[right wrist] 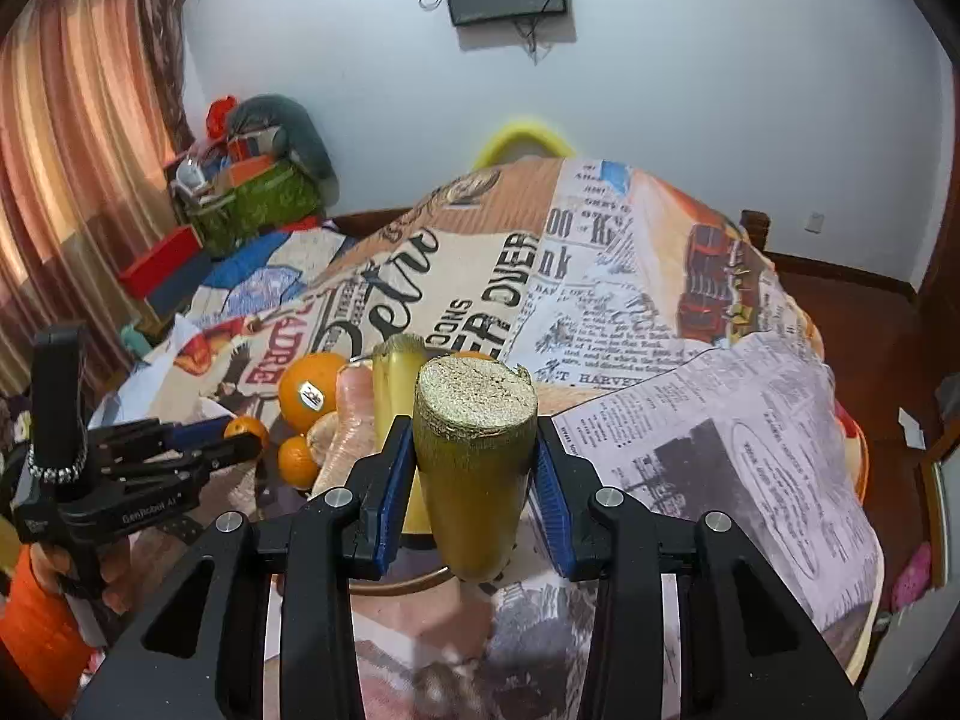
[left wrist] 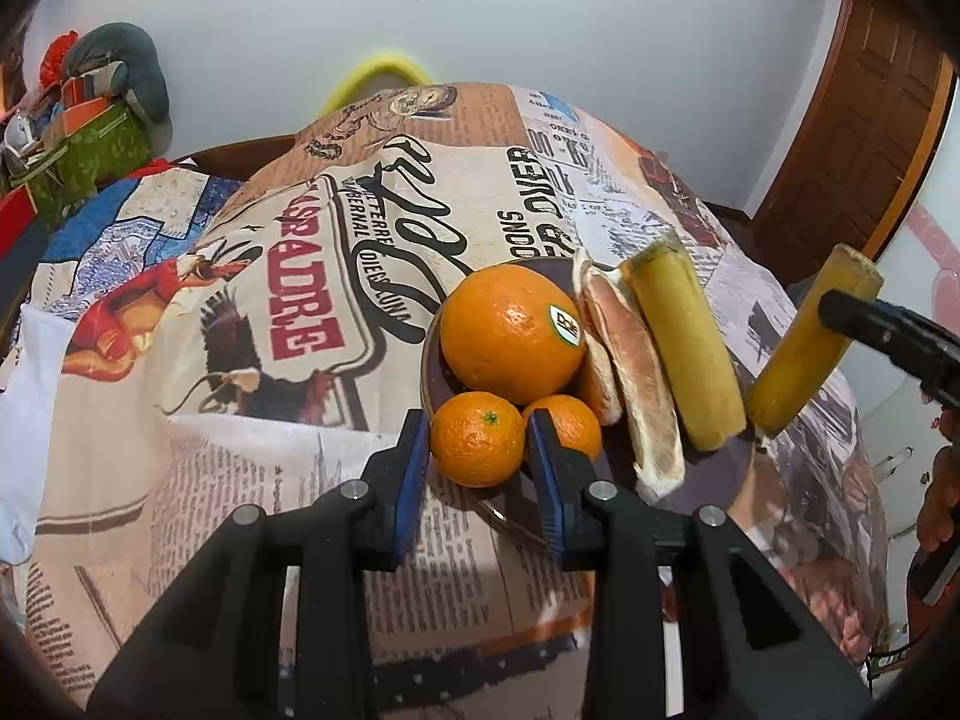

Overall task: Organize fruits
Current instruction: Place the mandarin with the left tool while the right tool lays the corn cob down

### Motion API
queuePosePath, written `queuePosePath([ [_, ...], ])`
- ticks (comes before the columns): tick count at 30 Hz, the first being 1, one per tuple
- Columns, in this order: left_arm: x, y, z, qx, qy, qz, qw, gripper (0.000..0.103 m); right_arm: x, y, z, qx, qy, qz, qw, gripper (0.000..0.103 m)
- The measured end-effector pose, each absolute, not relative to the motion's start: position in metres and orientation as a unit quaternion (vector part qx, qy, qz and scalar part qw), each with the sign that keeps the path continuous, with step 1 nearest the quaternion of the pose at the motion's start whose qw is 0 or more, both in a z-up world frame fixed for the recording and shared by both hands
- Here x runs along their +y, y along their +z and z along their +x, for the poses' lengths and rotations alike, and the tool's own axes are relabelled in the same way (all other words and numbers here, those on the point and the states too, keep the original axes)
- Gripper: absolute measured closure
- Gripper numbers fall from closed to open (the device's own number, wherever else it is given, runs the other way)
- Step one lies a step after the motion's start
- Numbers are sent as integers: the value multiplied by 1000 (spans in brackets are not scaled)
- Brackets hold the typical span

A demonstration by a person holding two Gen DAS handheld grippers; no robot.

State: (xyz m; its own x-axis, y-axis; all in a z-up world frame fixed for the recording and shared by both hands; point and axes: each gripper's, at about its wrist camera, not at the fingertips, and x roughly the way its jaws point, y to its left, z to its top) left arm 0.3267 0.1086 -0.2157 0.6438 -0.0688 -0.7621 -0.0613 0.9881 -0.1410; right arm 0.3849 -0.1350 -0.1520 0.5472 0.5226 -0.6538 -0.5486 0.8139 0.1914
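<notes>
A dark plate (left wrist: pixel 714 468) on the table holds a large orange (left wrist: pixel 510 333) with a sticker, a small mandarin (left wrist: pixel 570 420), pale grapefruit wedges (left wrist: pixel 636 372) and a yellow-green cane piece (left wrist: pixel 690 348). My left gripper (left wrist: pixel 478 441) is shut on another mandarin (left wrist: pixel 477 438) at the plate's near rim. My right gripper (right wrist: pixel 474 468) is shut on a second yellow-green cane piece (right wrist: pixel 474 462), held tilted just right of the plate; it also shows in the left wrist view (left wrist: pixel 804 354). The left gripper also shows in the right wrist view (right wrist: pixel 240 438).
The table carries a newspaper-print cloth (left wrist: pixel 288 312). A green box of clutter (left wrist: pixel 90 156) stands at the far left, a yellow chair back (left wrist: pixel 378 75) behind the table, a wooden door (left wrist: pixel 864 138) at the right.
</notes>
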Motion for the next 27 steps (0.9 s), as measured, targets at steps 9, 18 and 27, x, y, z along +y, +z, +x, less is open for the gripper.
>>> queuePosePath([
  [9, 106, -224, 340, 423, -5, -68, 904, 70, -116, -165, 407, 367, 316, -30, 874, 68],
  [18, 109, -222, 341, 428, -1, -65, 901, 59, -98, -184, 413, 391, 307, -57, 866, 64],
  [27, 103, -208, 329, 417, -6, -67, 906, 59, -112, -171, 402, 391, 315, -30, 864, 64],
])
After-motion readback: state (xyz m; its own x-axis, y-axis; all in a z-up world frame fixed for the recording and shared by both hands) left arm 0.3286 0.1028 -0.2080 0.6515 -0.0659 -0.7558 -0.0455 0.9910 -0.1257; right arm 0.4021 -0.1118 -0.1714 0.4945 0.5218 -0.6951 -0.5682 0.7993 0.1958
